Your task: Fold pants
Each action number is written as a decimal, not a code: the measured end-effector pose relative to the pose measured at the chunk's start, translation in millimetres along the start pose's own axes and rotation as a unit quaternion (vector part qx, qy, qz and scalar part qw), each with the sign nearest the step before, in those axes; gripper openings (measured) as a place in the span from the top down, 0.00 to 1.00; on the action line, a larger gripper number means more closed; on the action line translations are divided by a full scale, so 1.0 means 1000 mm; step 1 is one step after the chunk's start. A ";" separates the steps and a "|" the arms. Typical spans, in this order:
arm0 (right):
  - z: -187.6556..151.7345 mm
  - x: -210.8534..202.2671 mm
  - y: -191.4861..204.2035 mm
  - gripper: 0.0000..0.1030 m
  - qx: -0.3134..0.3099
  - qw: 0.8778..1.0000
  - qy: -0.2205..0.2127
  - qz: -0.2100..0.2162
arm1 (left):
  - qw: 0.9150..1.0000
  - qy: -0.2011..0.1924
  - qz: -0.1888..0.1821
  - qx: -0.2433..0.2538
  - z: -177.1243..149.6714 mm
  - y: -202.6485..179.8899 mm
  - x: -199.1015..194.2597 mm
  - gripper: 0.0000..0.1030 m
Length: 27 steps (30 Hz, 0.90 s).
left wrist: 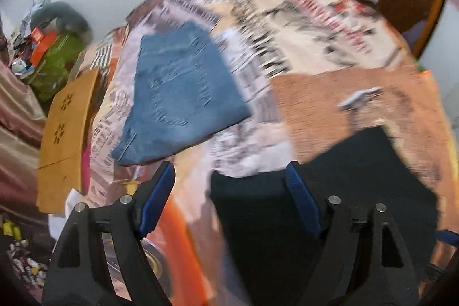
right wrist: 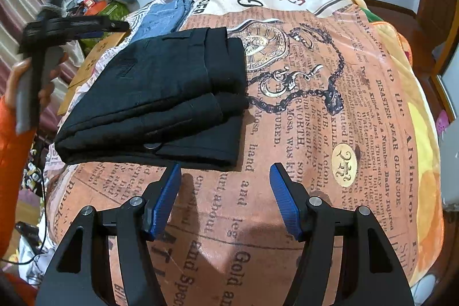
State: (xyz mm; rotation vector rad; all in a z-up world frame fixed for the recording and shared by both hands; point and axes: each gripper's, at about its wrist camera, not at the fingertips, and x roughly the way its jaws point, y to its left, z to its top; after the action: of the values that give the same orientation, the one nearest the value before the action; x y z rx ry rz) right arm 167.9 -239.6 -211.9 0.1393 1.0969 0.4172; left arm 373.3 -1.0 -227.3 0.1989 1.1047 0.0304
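While the black pants (right wrist: 160,93) are lying folded into a thick stack on the printed blanket (right wrist: 330,111) of the bed, both claws are standing apart and holding nothing: the right claw (right wrist: 225,191) is hovering just short of the stack's near edge, and the left claw (left wrist: 229,191) is hanging above its left side. Finishing well probably means pressing the layers flat and squaring the edges, without dragging the top fold askew.

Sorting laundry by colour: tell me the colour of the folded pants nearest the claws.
Black pants, clearest in the right wrist view.
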 end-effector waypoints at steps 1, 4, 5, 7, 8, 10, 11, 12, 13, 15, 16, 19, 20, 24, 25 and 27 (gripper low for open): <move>0.001 0.001 0.000 0.41 -0.001 1.000 0.001 -0.001 | 1.000 0.017 0.007 -0.003 0.001 0.006 0.015 0.23; 0.003 0.003 0.001 0.41 -0.005 1.000 0.004 -0.003 | 0.998 0.056 0.034 0.002 -0.001 0.015 0.050 0.23; 0.004 0.005 0.001 0.41 -0.007 1.000 0.005 -0.004 | 0.997 0.068 0.038 0.006 -0.003 0.017 0.060 0.23; 0.007 0.008 0.001 0.41 -0.012 1.000 0.007 -0.007 | 0.997 0.077 0.023 0.010 -0.010 0.019 0.071 0.22; 0.009 0.009 0.001 0.41 -0.013 1.000 0.008 -0.007 | 0.997 0.076 0.018 0.009 -0.013 0.020 0.072 0.21; 0.012 0.010 -0.001 0.38 -0.010 1.000 0.007 -0.008 | 0.998 0.067 0.013 0.001 -0.019 0.024 0.071 0.21; 0.014 0.011 -0.001 0.38 -0.009 1.000 0.007 -0.009 | 0.998 0.067 0.011 -0.003 -0.023 0.026 0.069 0.21; 0.015 0.012 -0.002 0.38 -0.008 1.000 0.007 -0.012 | 0.998 0.069 0.010 -0.005 -0.025 0.027 0.069 0.21; 0.017 0.012 -0.003 0.38 -0.008 1.000 0.006 -0.016 | 0.997 0.071 0.009 -0.008 -0.029 0.029 0.068 0.21; 0.018 0.009 -0.005 0.38 -0.006 1.000 0.002 -0.024 | 0.997 0.071 0.010 -0.011 -0.039 0.031 0.063 0.21; 0.018 0.008 -0.006 0.38 -0.005 1.000 -0.001 -0.026 | 0.997 0.071 0.010 -0.014 -0.045 0.033 0.060 0.21; 0.017 -0.002 -0.012 0.38 0.003 1.000 -0.012 -0.029 | 0.997 0.073 0.008 -0.023 -0.061 0.037 0.049 0.21; 0.016 -0.006 -0.015 0.38 0.007 0.999 -0.016 -0.032 | 0.997 0.073 0.006 -0.028 -0.069 0.039 0.044 0.21; 0.015 -0.020 -0.020 0.38 0.017 0.999 -0.032 -0.038 | 0.997 0.068 0.002 -0.046 -0.092 0.043 0.027 0.21; 0.015 -0.025 -0.021 0.38 0.018 0.998 -0.037 -0.040 | 0.997 0.064 0.002 -0.050 -0.098 0.042 0.021 0.21; 0.014 -0.032 -0.021 0.38 0.017 0.998 -0.044 -0.043 | 0.997 0.057 -0.002 -0.055 -0.111 0.039 0.008 0.21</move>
State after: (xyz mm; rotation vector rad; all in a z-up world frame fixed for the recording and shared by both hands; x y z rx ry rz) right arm 173.6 -270.1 -185.2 0.1398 1.0189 0.3129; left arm 280.7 54.6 -275.8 0.0976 1.2136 0.0987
